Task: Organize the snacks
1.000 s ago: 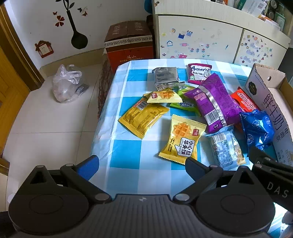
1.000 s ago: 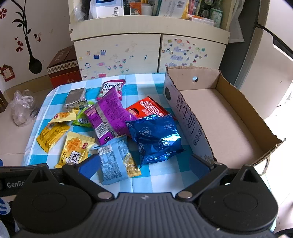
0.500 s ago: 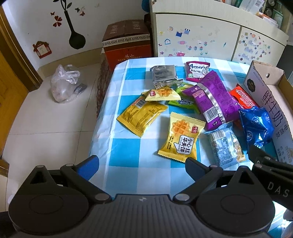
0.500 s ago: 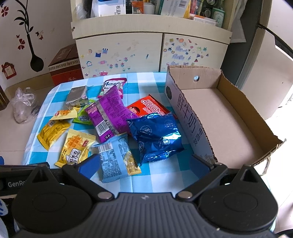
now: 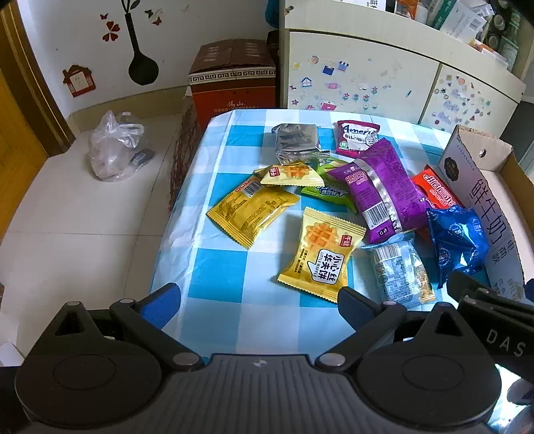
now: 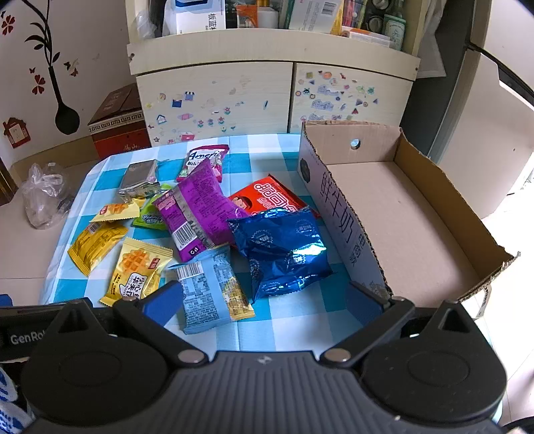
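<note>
I see clear plastic bag on floor tiles, brown carton against wall beside stickered cabinet, cluttered shelf above.

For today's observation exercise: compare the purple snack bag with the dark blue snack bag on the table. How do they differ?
The purple bag is long and narrow with a silver seam and barcode showing; the blue bag is squarer, shiny and crinkled. The purple bag sits mid-pile, overlapping the green packet; the blue bag lies nearest the cardboard box, over the red packet. Both lie flat, unopened, ungripped.
</note>
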{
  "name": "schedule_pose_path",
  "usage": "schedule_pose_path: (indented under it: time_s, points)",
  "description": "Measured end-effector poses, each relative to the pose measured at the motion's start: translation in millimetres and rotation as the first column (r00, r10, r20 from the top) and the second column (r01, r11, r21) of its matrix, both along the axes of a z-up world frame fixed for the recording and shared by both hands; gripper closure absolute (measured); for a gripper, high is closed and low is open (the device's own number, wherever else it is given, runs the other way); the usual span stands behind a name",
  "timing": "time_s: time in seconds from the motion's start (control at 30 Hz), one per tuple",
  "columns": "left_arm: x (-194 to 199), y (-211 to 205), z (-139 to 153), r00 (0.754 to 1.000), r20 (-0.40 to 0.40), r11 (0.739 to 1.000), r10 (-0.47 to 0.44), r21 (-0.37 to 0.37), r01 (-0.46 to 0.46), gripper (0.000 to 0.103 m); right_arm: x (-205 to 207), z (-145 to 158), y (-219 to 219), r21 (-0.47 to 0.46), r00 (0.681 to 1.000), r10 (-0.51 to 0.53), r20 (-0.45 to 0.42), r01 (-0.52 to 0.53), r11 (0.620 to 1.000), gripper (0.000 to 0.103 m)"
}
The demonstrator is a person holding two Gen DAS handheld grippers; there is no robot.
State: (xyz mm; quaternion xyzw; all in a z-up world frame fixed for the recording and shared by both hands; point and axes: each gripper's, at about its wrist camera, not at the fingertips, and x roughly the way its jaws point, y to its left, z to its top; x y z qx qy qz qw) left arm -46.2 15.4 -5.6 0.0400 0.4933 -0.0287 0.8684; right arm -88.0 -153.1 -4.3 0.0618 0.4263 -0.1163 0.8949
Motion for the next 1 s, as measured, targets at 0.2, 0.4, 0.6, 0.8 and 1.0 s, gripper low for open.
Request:
schedule_pose_path:
  time_s: [0.2, 0.4, 0.6, 0.8, 1.0]
  points:
    - [-2.0, 2.2, -0.2, 1.0, 0.004, 1.0, -0.004, -0.012, 0.004, 0.001, -0.9, 0.1, -0.6, 0.006, 1.0, 0.014, 0.003, -0.014, 1.0, 0.001]
    - [-1.8, 3.3, -1.7, 1.0, -0.005, 1.0, -0.008, -0.024, 0.008, 0.001, -1.2, 0.0, -0.4, 0.009, 1.0, 0.017, 0.0, -0.017, 1.0, 0.001]
    - [-2.3, 4.7, -2.9, 1.0, 0.009, 1.0, -0.019, -0.024, 0.019, 0.001, -1.9, -0.8, -1.5, 0.006, 1.0, 0.029, -0.002, -0.029, 1.0, 0.001]
    - [0.8, 7.0, -6.8, 1.0, 0.006, 0.999, -0.019, -0.042, 0.019, 0.001, -2.0, -3.5, -1.5, 0.007, 0.999, 0.037, -0.009, -0.037, 0.999, 0.001]
    - [7.3, 15.1, -9.8, 1.0, -0.028, 0.999, 0.014, -0.052, -0.016, 0.001, -8.8, -3.5, -15.3, 0.071, 1.0, 0.023, 0.004, -0.023, 0.997, 0.001]
